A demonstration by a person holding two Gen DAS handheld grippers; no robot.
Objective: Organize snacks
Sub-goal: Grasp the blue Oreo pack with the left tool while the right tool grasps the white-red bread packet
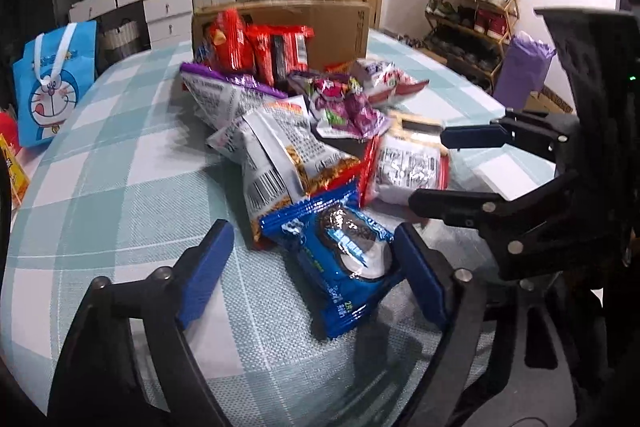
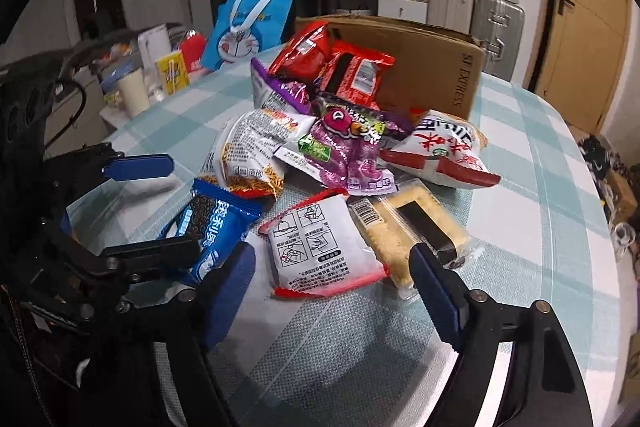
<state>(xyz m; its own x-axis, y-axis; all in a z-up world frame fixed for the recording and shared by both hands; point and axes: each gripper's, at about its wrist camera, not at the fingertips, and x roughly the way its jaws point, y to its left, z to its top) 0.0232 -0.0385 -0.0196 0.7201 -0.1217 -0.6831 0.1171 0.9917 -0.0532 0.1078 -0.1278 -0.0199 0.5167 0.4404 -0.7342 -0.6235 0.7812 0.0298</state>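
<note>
The left gripper (image 1: 310,269) is wide open and holds nothing. A blue cookie pack (image 1: 340,259) lies flat on the checked tablecloth (image 1: 100,187) between its two blue fingers (image 1: 206,267). The pack's long side runs from down near the gripper up and away toward the snack pile, a little slanted. It seems to touch the finger on the right side of the view, and it sits apart from the other finger. There is a picture of a dark round cookie on it, and white writing I cannot read. The right gripper (image 2: 332,283) is wide open too, with nothing in it. A white pack with red edges (image 2: 324,247) lies just ahead, between its fingers, showing little how-to drawings. Beside that is a clear pack of yellow cake (image 2: 404,227) with a barcode. Farther back is a purple candy bag (image 2: 348,151) in the pile, then red bags (image 2: 352,71) leaning out of a brown cardboard box (image 2: 432,67) that says "SF EXPRESS". A blue cartoon cat bag (image 1: 52,87) stands far off.
</note>
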